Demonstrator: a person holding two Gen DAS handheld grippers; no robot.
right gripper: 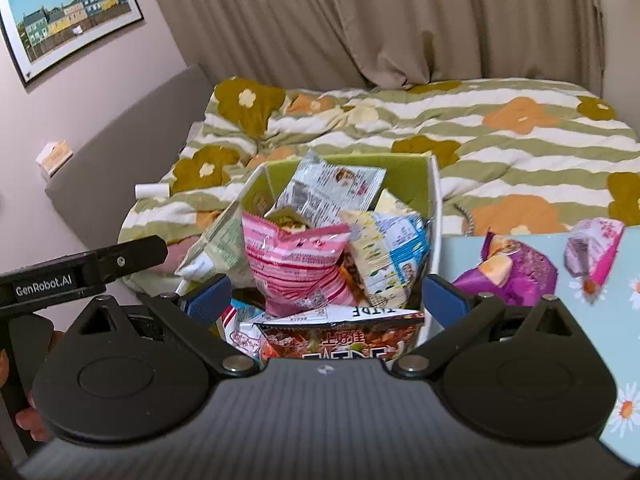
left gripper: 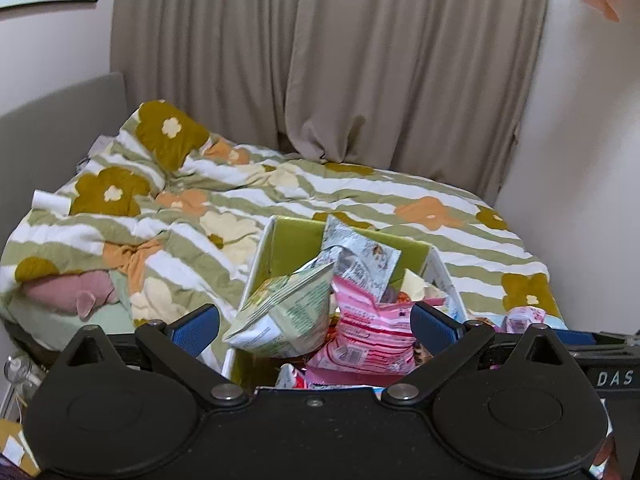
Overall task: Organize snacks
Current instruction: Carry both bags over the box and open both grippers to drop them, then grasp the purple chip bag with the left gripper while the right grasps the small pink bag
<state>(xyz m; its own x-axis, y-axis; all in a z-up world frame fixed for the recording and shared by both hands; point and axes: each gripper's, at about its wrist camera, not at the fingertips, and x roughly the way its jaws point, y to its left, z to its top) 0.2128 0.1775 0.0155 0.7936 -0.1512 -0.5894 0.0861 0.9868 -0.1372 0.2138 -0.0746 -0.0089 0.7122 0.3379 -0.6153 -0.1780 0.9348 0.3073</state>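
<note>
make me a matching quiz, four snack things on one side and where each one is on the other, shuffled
Things:
1. pink bag
2. purple bag
3. silver packet
4. red packet

Places:
A. outside the box, on the blue cloth to its right
B. upright in the middle of the box
C. at the box's near end, closest to the camera
D. at the back of the box

Pairs: 1-B, 2-A, 3-D, 4-C

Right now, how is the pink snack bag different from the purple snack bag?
The pink snack bag stands upright inside the green box, crowded among other packets; the purple snack bag lies outside the box on the light blue daisy-print surface. The pink one is striped; the purple one shows pictured food. Both are sealed-looking packets, and neither is held.
</note>
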